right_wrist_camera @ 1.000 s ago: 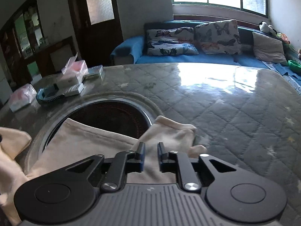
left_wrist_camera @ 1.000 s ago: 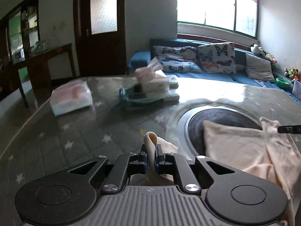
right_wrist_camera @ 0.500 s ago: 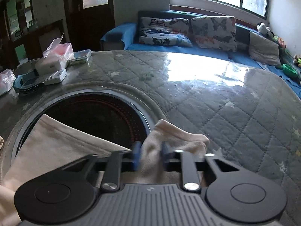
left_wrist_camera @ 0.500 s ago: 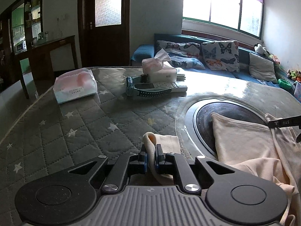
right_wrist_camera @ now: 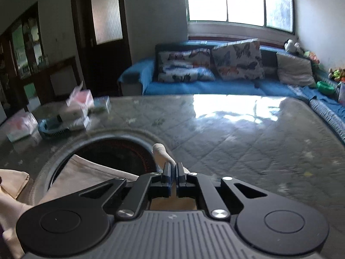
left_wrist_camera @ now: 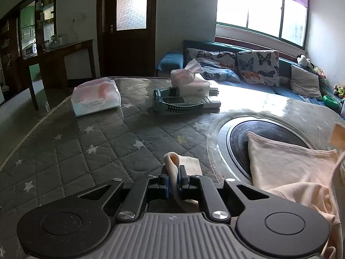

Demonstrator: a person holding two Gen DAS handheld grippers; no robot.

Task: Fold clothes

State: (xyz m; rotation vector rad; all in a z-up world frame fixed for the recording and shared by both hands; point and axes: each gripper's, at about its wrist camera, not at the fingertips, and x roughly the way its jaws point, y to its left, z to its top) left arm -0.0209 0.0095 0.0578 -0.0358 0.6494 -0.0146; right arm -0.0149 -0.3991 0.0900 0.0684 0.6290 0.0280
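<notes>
Left gripper (left_wrist_camera: 173,175) clamped on a rolled edge of the cream garment (left_wrist_camera: 286,168), fabric bulging up between the fingers. Right gripper (right_wrist_camera: 173,172) likewise pinched tight on another fold of the same cloth, a nub poking above the tips. Garment draped over the dark round inset (right_wrist_camera: 116,153) in the quilted star-patterned table cover (left_wrist_camera: 90,151), partly trailing off toward the near edge. Farther back on the table: tissue box (left_wrist_camera: 189,79), remote control (left_wrist_camera: 189,101), wrapped tissue pack (left_wrist_camera: 96,98). Beyond, blue sofa (right_wrist_camera: 215,84) with butterfly cushions (left_wrist_camera: 256,67).
</notes>
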